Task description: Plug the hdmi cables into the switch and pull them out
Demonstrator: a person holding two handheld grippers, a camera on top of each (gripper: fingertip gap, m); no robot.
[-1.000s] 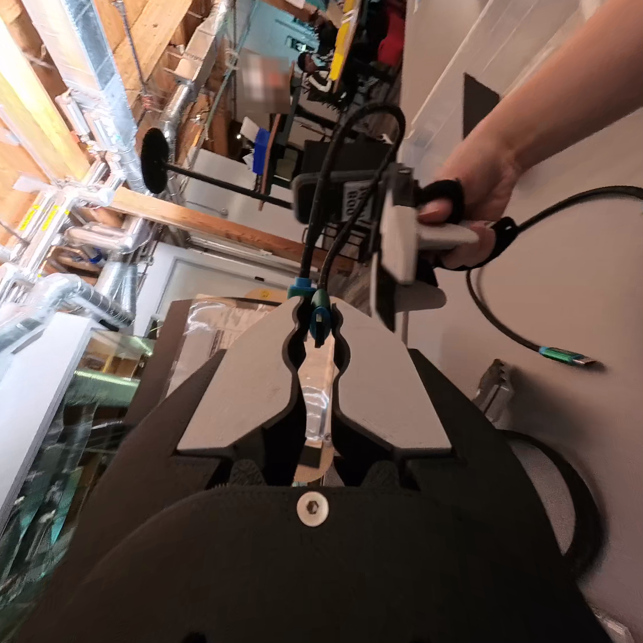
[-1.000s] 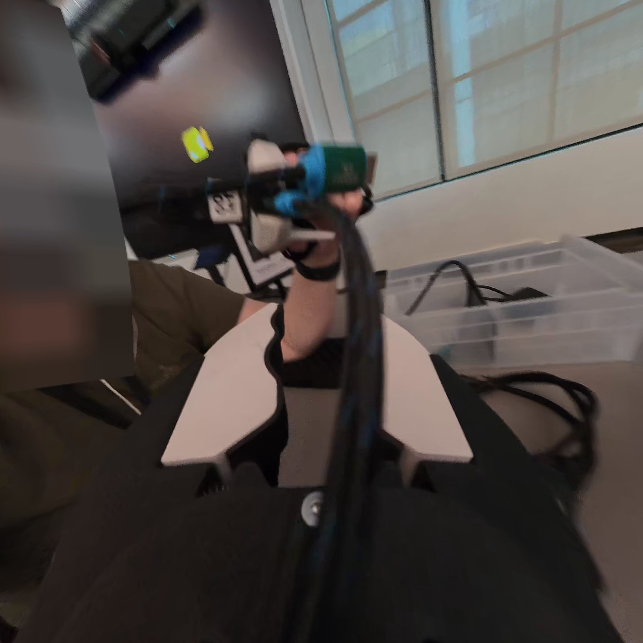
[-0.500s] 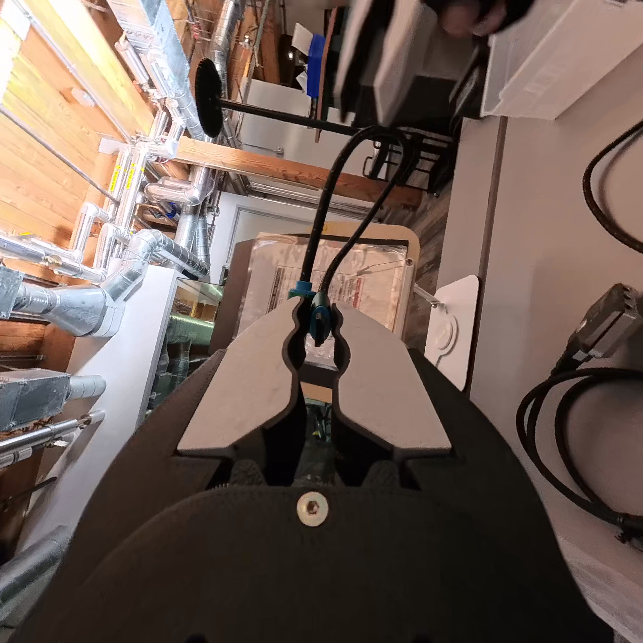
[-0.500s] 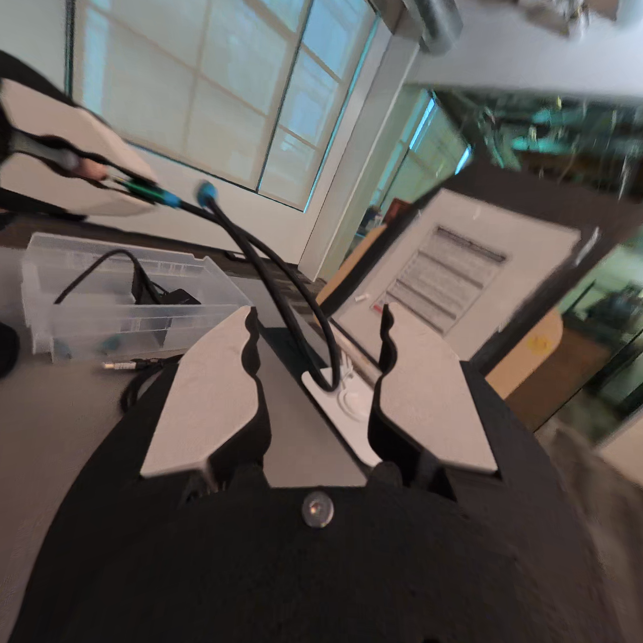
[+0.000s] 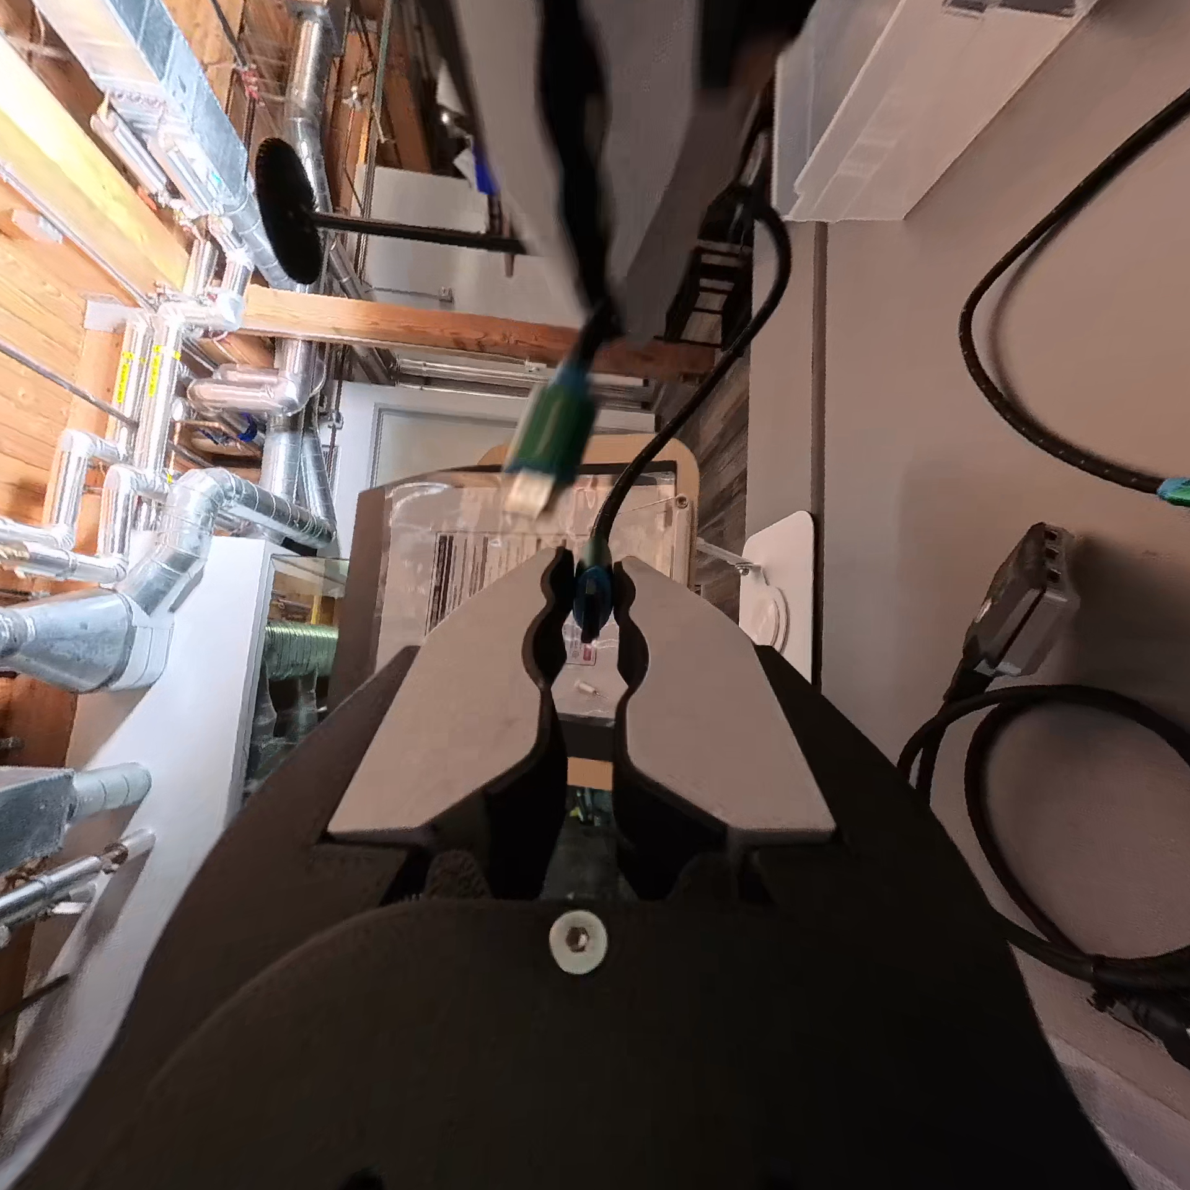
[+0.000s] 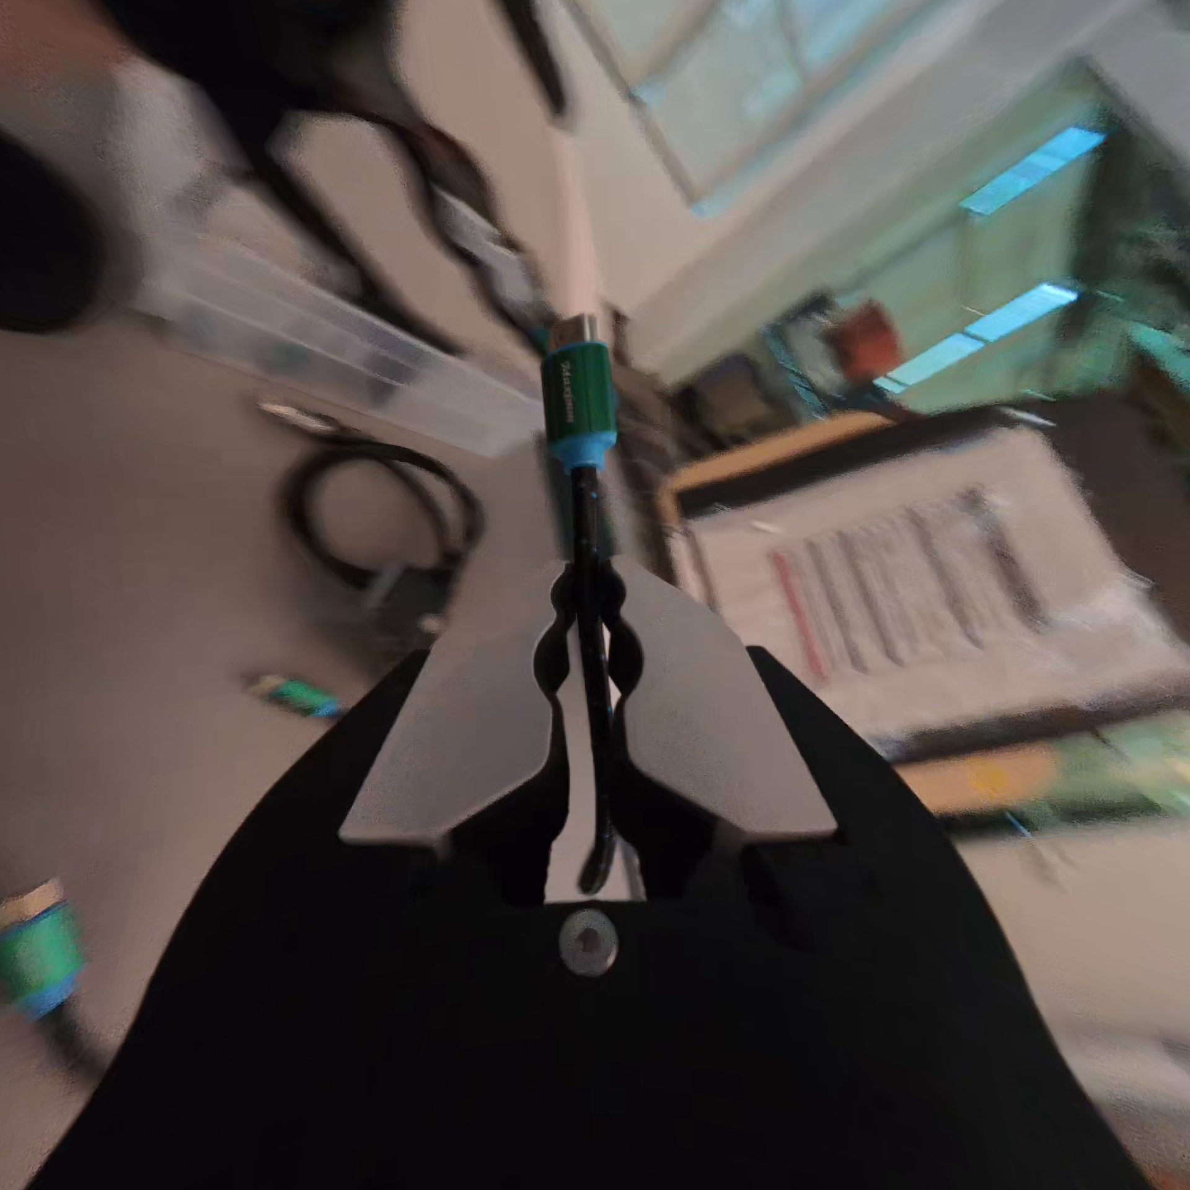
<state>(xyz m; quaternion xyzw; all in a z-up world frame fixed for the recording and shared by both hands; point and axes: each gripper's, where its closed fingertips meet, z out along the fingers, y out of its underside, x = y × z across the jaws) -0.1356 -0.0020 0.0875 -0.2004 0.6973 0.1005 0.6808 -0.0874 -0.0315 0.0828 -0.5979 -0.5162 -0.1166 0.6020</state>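
Right gripper now has its jaws pinched on the black cord just behind a green HDMI plug; half a second ago those jaws were spread and empty, so the handover of this cable end looks done. Left gripper still has its jaws clamped on the blue-collared end of a cable, and the right-held plug hangs blurred just above it in the left view. Next is probably lining the plug up with the switch, which lies well apart on the grey worktop beside a coiled black cable (ports not readable). Another loose green plug lies on the worktop. Room: clear plastic bin, exposed silver ducts, wooden beams, windows in the right view, heavily motion-blurred.
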